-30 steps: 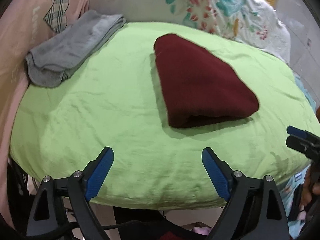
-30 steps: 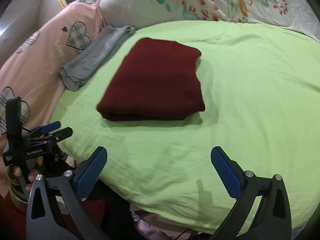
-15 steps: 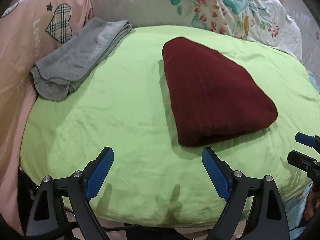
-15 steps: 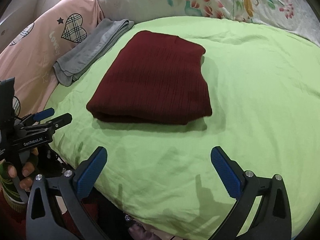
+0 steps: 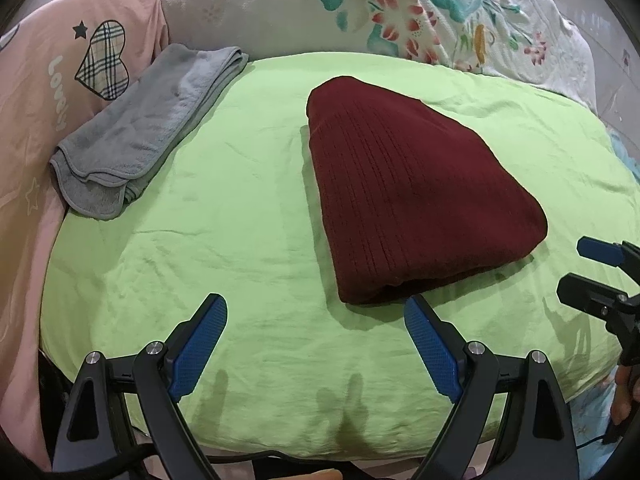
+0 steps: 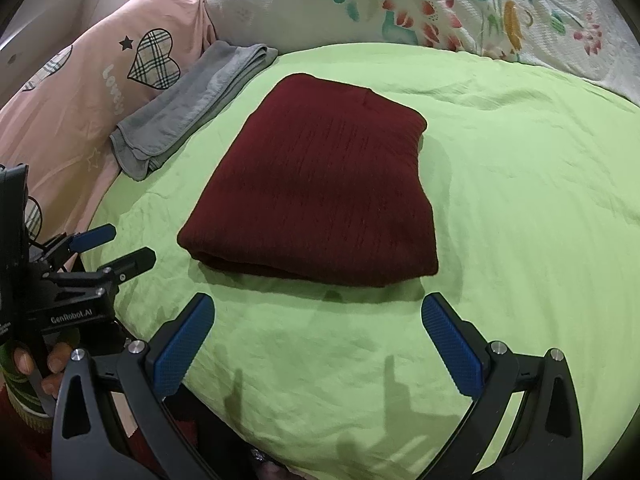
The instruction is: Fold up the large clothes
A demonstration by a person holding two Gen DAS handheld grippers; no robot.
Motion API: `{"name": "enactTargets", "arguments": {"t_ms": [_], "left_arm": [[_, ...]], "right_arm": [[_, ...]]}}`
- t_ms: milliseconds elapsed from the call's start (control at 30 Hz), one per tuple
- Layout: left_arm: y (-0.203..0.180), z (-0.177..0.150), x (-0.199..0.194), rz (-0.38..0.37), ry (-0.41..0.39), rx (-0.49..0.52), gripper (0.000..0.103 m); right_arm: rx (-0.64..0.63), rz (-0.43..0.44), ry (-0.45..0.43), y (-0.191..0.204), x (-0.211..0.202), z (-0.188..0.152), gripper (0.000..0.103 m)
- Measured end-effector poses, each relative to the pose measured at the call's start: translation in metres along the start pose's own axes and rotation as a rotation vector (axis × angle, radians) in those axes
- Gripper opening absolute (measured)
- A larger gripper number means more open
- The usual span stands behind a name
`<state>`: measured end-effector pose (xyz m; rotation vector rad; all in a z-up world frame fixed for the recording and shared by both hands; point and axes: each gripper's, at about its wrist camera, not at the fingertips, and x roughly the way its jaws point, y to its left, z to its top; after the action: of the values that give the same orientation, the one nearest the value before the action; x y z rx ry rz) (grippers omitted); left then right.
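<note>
Left wrist view shows the dark red knitted garment [image 5: 416, 196] lying on the green sheet [image 5: 240, 208] of the bed, already folded into a thick, compact block with its doubled edge turned toward the cameras. Judging by how it lies, the folding itself looks finished or nearly so, and the step in hand is the last one: a check, a small tidy, or the move of the block to a pile. A folded grey towel [image 5: 144, 128] lies to the left of the garment, well apart from it, against the pink bedding [image 5: 44, 92]; a floral quilt [image 5: 400, 12] rises behind the garment.

The left tongs [image 5: 316, 344] are spread wide and empty, hanging over bare sheet just in front of the garment's near left corner; the right-hand blue pad sits just beside that corner in the picture, though I cannot tell whether it touches. In the right wrist view the right tongs [image 6: 318, 344] are likewise spread wide, holding nothing, over the sheet in front of the garment's near edge, apart from it.

If one more fold is wanted, the next move calls for both tongs to go down to the near corners of the garment, pinch through all the layers at once and carry them to its far edge together, so the stack does not slide apart. If the block is to be moved, each side needs a grip low under the fold. The knit looks thick and soft, so a shallow pinch would likely take only the top layer.
</note>
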<state>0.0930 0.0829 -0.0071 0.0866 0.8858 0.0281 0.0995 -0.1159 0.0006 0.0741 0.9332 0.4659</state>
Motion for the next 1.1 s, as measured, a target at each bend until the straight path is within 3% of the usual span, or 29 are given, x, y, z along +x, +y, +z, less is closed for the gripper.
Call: {"name": "enactTargets", "arguments": {"t_ms": [1100], "left_arm": [[-0.008,0.007,0.008,0.002,-0.005,0.012,0.091]], "right_arm": [[0.029,0.013,-0.011,0.004,0.010,0.016,0.103]]}}
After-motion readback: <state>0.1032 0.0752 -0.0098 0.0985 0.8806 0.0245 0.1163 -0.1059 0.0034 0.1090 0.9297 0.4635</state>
